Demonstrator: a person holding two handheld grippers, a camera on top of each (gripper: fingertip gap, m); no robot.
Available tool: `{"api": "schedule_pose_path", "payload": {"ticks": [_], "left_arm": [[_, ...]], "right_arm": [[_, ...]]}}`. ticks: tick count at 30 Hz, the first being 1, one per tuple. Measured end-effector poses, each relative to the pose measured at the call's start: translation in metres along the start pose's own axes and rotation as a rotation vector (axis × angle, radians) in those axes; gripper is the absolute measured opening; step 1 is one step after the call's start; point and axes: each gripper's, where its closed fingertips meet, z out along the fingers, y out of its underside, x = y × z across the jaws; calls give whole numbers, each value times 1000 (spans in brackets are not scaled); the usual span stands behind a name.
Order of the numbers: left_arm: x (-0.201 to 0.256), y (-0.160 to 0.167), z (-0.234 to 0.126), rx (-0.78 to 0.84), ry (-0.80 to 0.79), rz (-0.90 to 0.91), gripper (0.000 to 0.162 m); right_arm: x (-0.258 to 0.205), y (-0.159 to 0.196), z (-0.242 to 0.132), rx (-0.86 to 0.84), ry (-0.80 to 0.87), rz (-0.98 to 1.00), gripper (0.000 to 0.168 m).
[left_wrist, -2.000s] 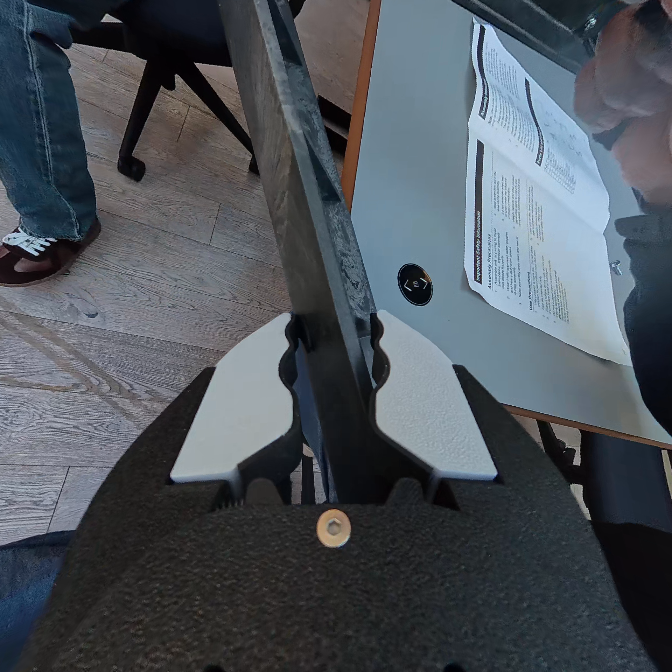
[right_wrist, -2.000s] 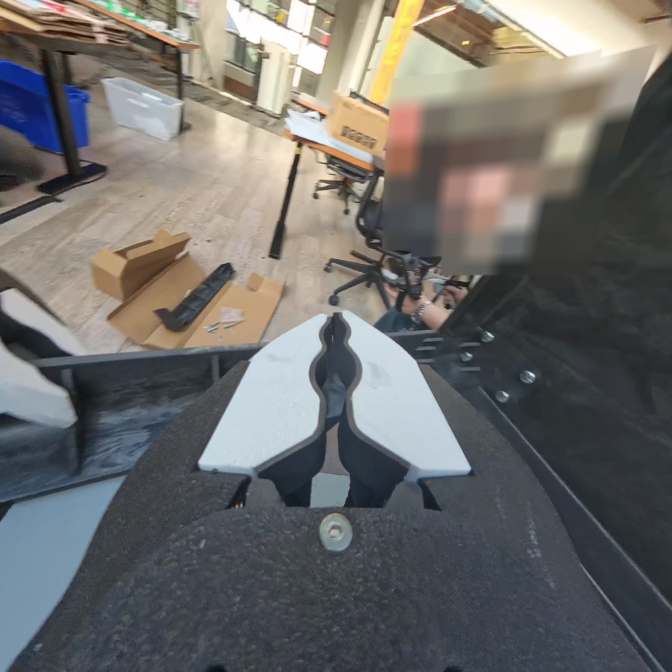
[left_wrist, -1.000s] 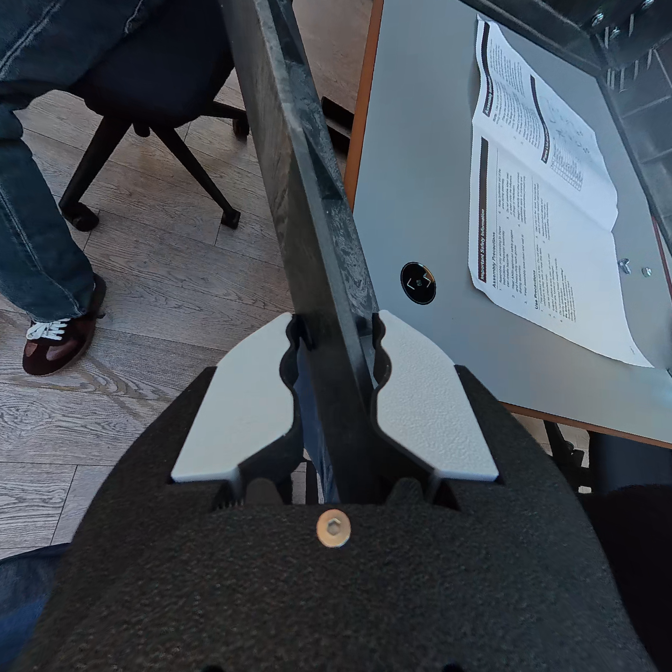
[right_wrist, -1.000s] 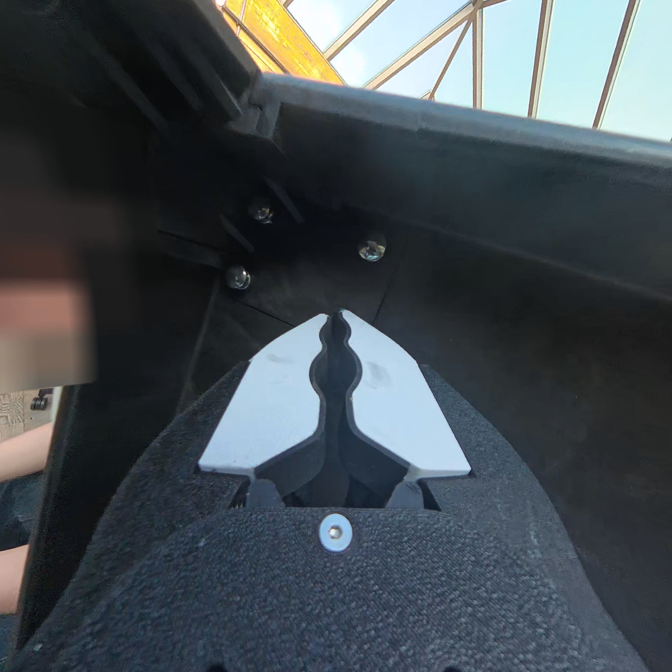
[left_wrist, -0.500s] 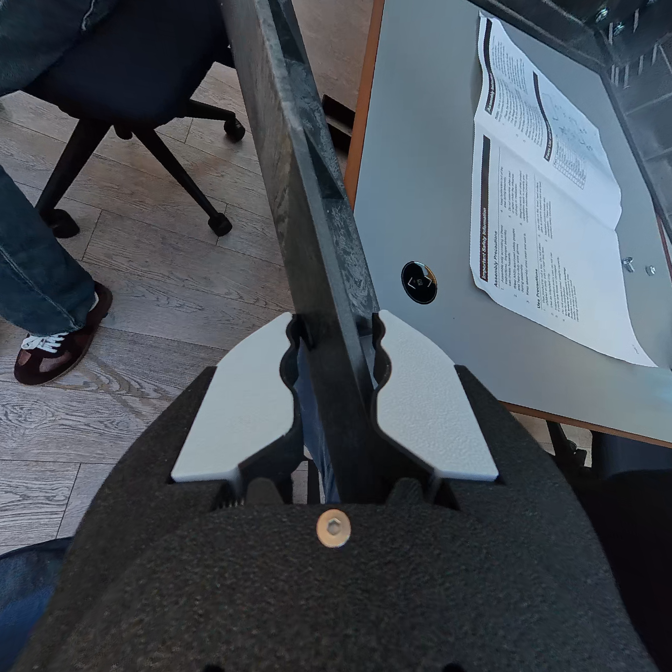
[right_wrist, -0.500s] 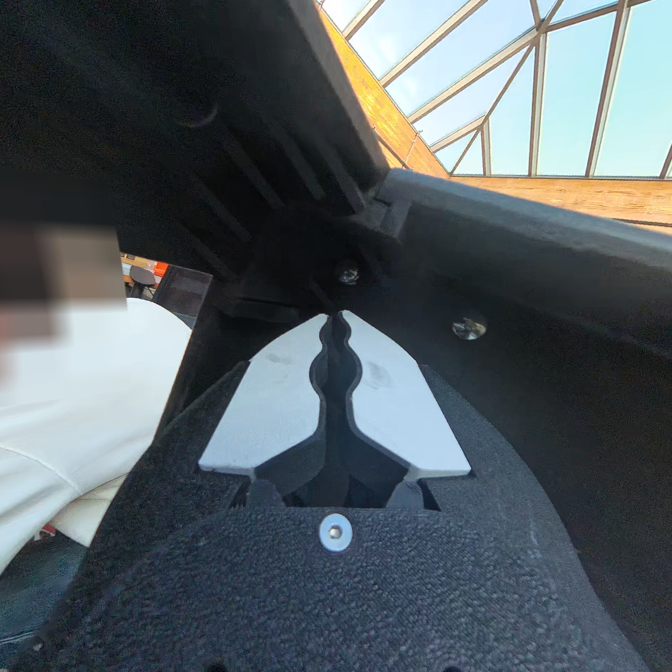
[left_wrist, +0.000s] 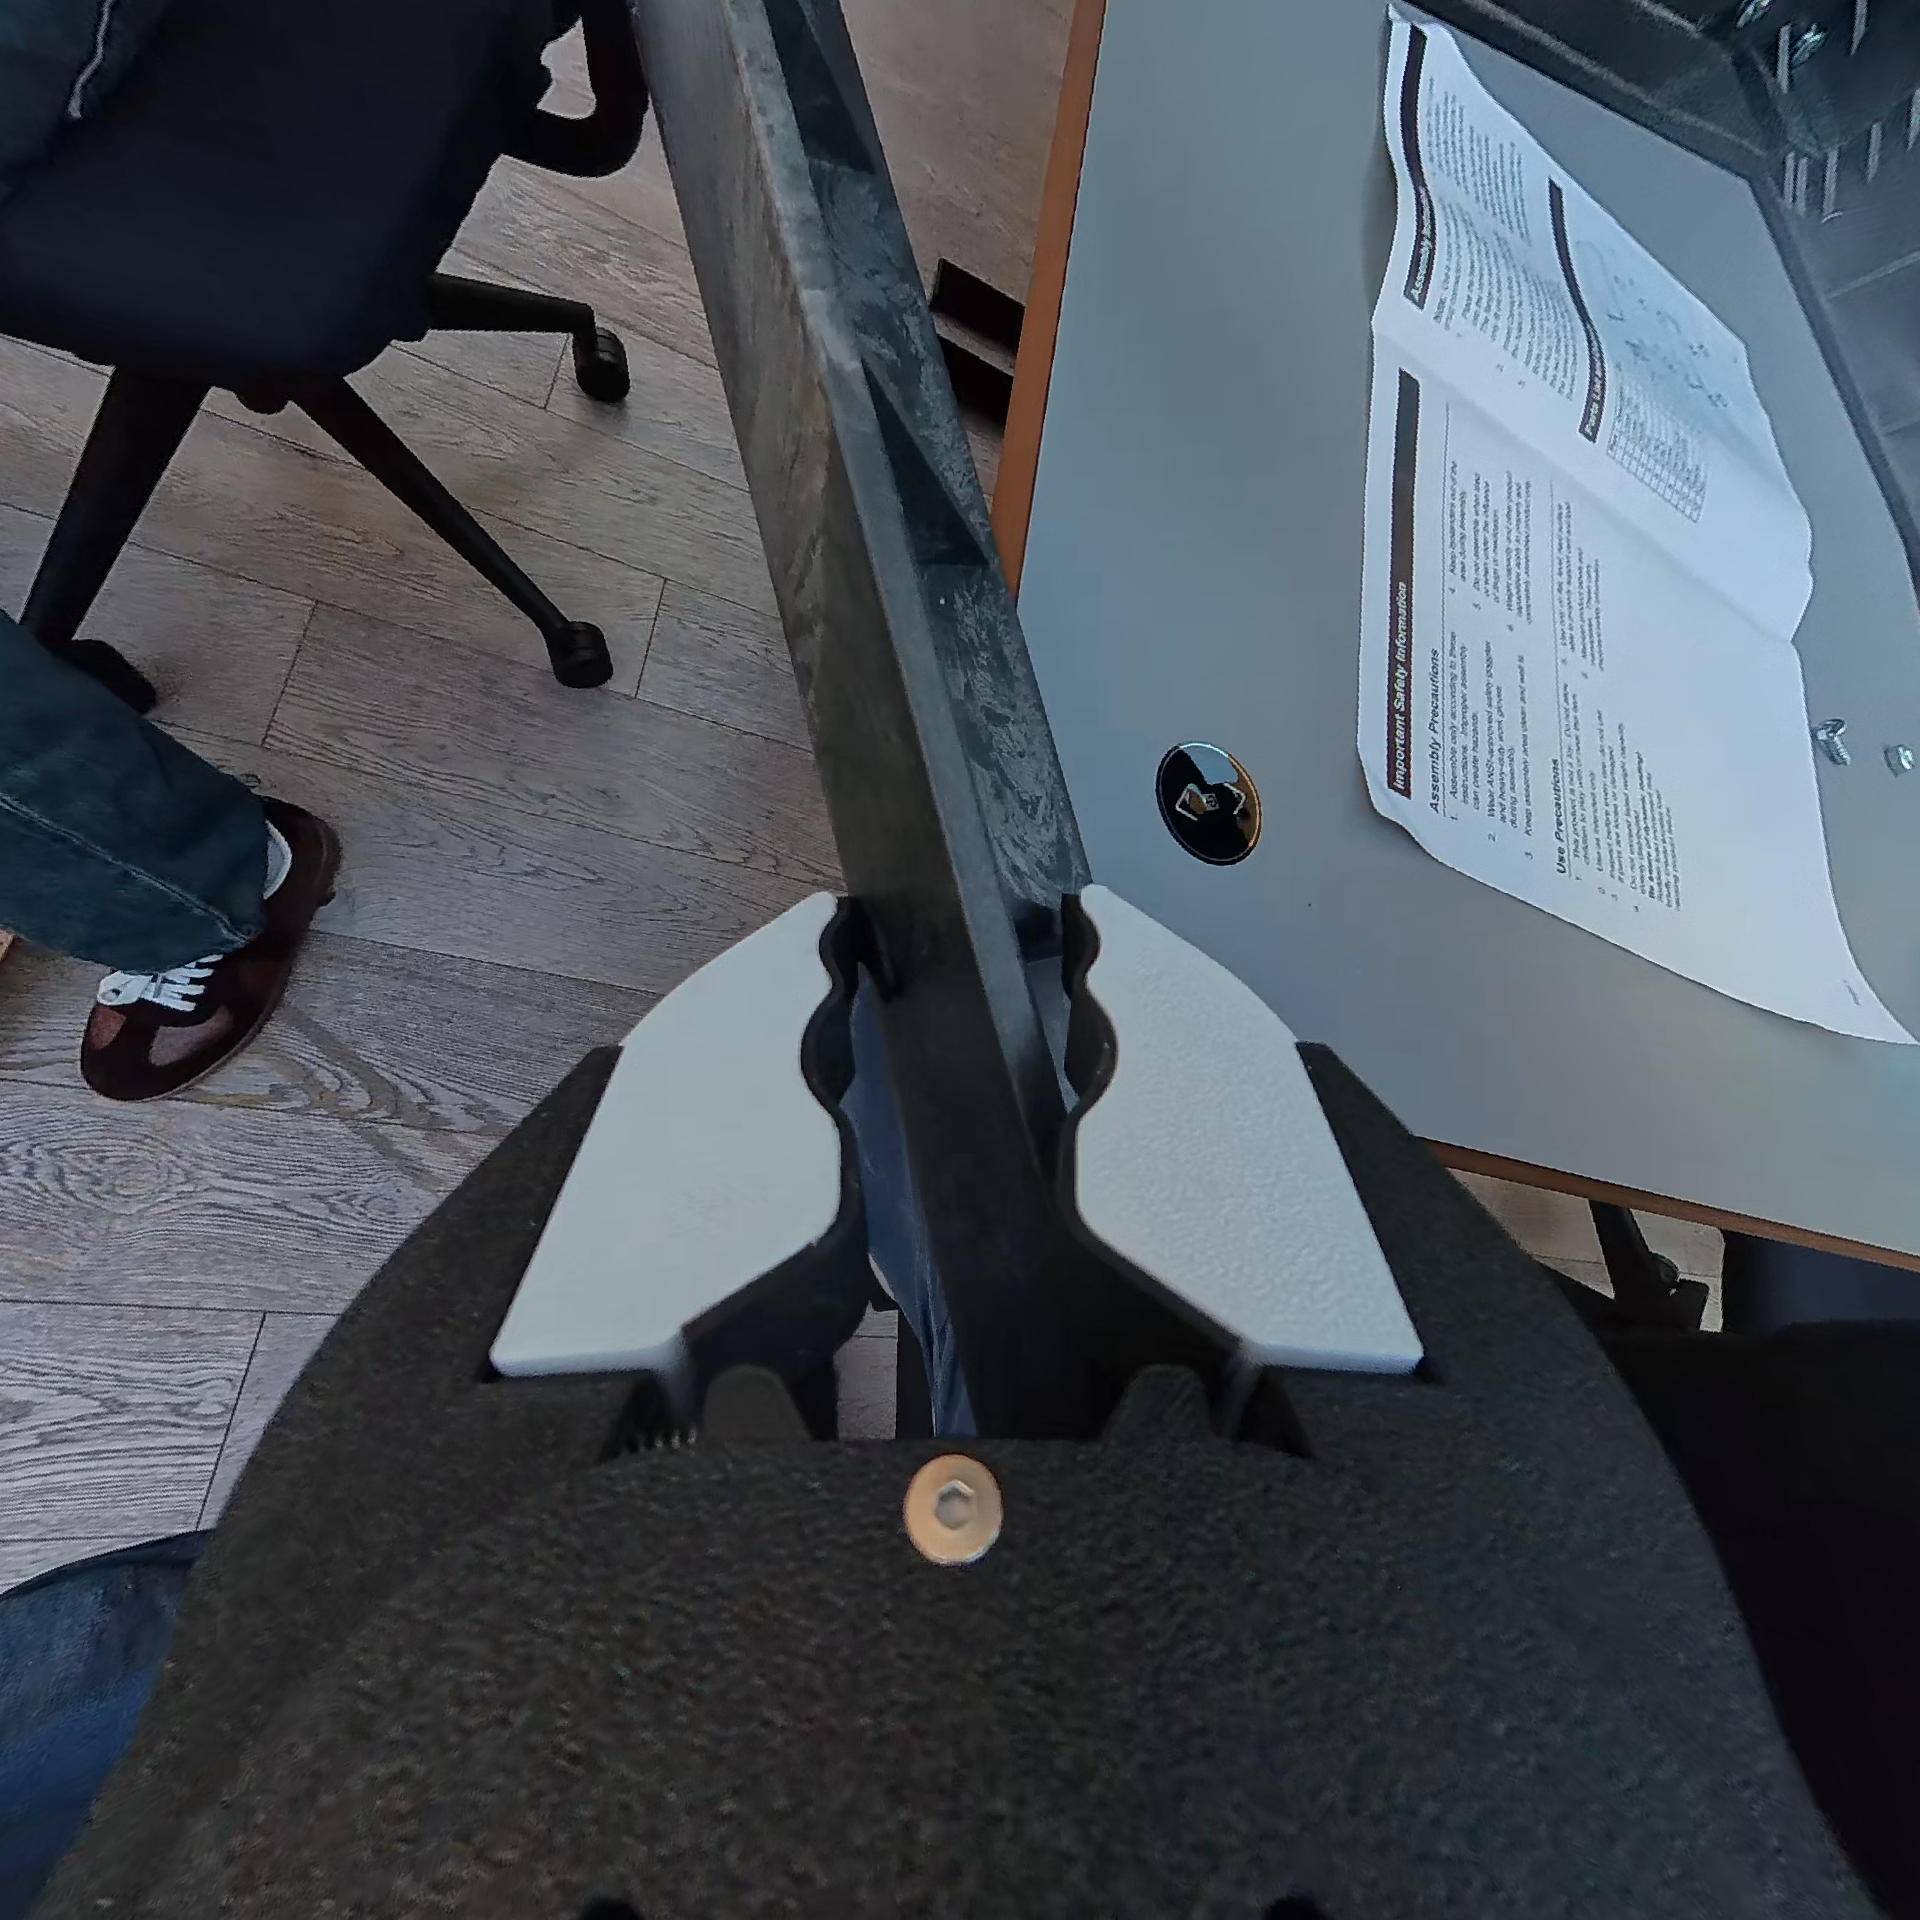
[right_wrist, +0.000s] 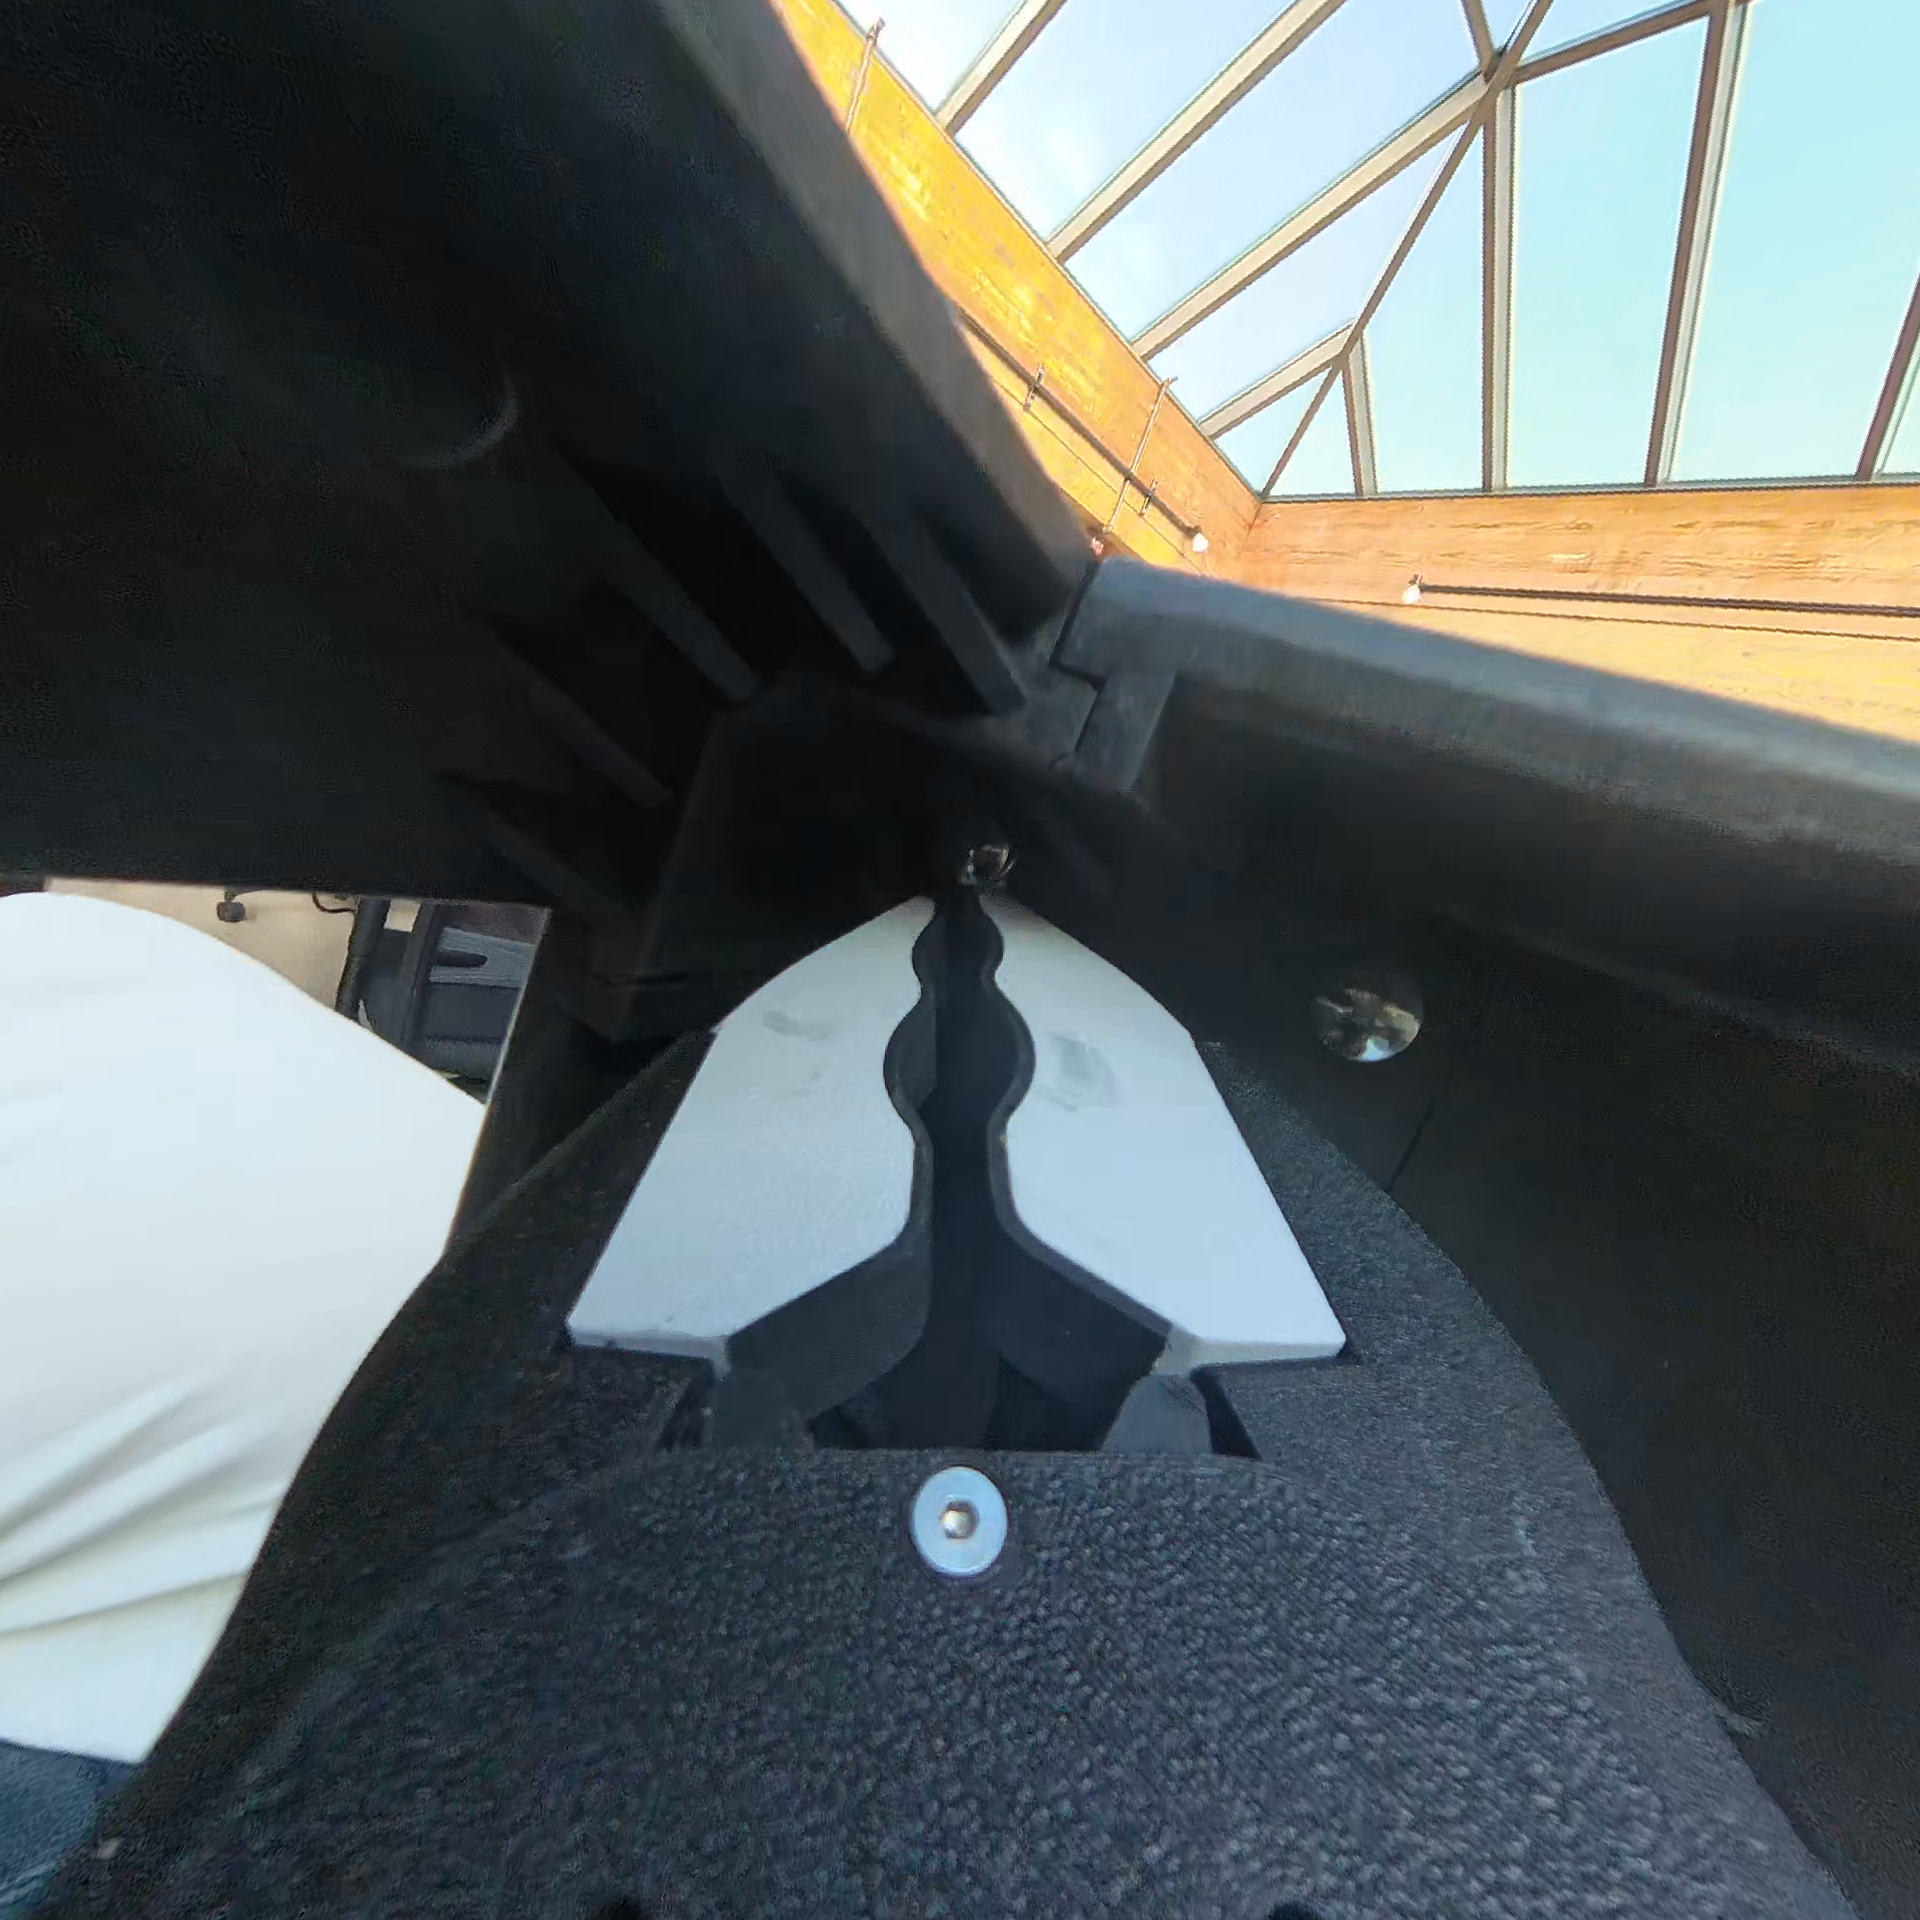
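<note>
In the left wrist view my left gripper (left_wrist: 961, 904) is shut on the edge of a long black plastic panel (left_wrist: 831, 416) that runs up and away between the fingers, beside a grey table (left_wrist: 1195, 416). In the right wrist view my right gripper (right_wrist: 961, 906) is shut and points up into the inside corner of a black plastic part, where a ribbed panel (right_wrist: 520, 416) meets a rimmed wall (right_wrist: 1558, 748). Its tips sit right at a small metal fastener (right_wrist: 982, 860); I cannot tell if it is pinched. A second bolt head (right_wrist: 1364, 1023) shines to the right.
An open white instruction booklet (left_wrist: 1558, 623), a black round disc (left_wrist: 1207, 802) and small loose screws (left_wrist: 1834, 740) lie on the table. On the wood floor to the left are an office chair (left_wrist: 260, 208) and a person's shoe (left_wrist: 197, 997). White clothing (right_wrist: 187, 1143) fills the right view's left side. About 55 cm separates my left fingertips from my right.
The right gripper, still shut, has moved up into the corner until its tips reach the small fastener. The left gripper keeps its hold on the panel; its view has shifted slightly.
</note>
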Motion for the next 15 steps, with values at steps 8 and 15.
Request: {"api": "schedule_pose_path", "payload": {"ticks": [8,15], "left_arm": [[0,0,0,1,-6,1,37],[0,0,0,7,7,-6,38]], "right_arm": [[-1,-9,19,2,-17,-34,0],[15,3,-7,71,34,-48,0]]}}
